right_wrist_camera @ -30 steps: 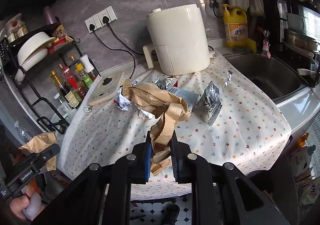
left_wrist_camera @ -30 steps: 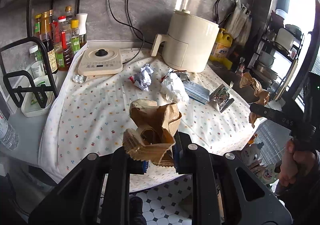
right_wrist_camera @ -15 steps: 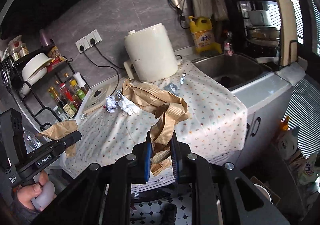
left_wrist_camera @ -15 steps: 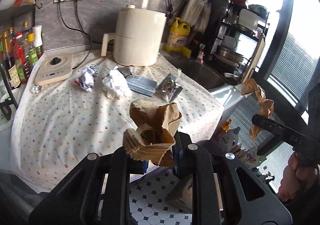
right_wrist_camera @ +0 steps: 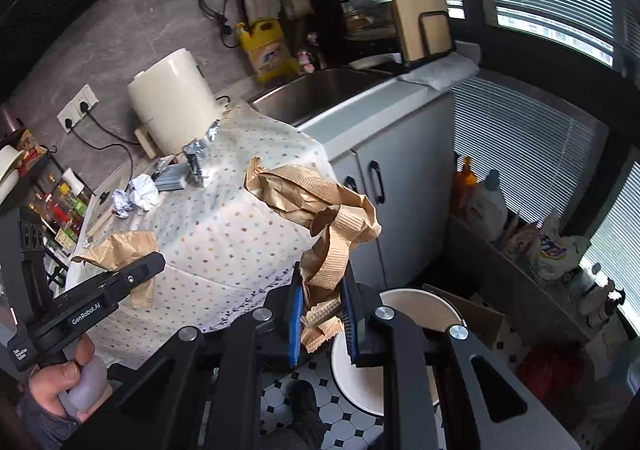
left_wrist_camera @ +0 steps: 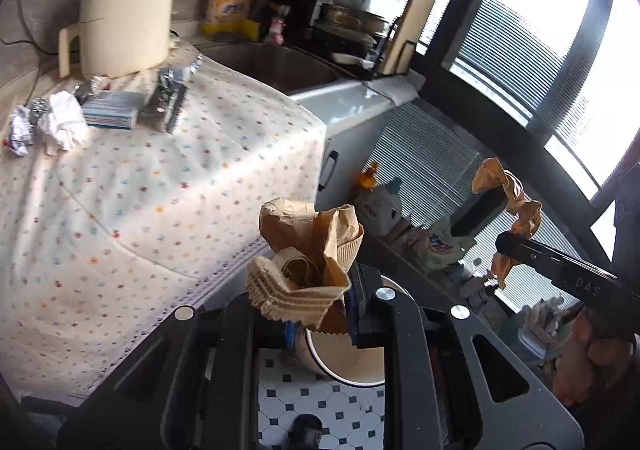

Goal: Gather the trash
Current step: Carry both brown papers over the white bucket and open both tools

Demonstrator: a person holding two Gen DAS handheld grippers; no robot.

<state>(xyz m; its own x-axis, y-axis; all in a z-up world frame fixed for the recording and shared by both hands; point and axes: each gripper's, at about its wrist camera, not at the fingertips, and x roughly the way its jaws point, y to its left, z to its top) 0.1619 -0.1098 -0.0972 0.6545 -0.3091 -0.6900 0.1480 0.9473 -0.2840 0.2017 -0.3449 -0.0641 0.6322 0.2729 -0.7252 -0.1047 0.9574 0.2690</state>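
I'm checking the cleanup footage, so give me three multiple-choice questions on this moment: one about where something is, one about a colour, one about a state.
1. Where is the white bin?
A. on the counter
B. on the floor below both tools
C. in the sink

2. What colour is the jug by the sink?
A. yellow
B. red
C. blue

3. What is the right tool doing?
A. open, empty
B. shut on brown paper
C. shut on foil

Answers: 1 B, its rim shows under the fingers; 2 A, the jug is yellow; 3 B, paper sits clamped between the blue pads.
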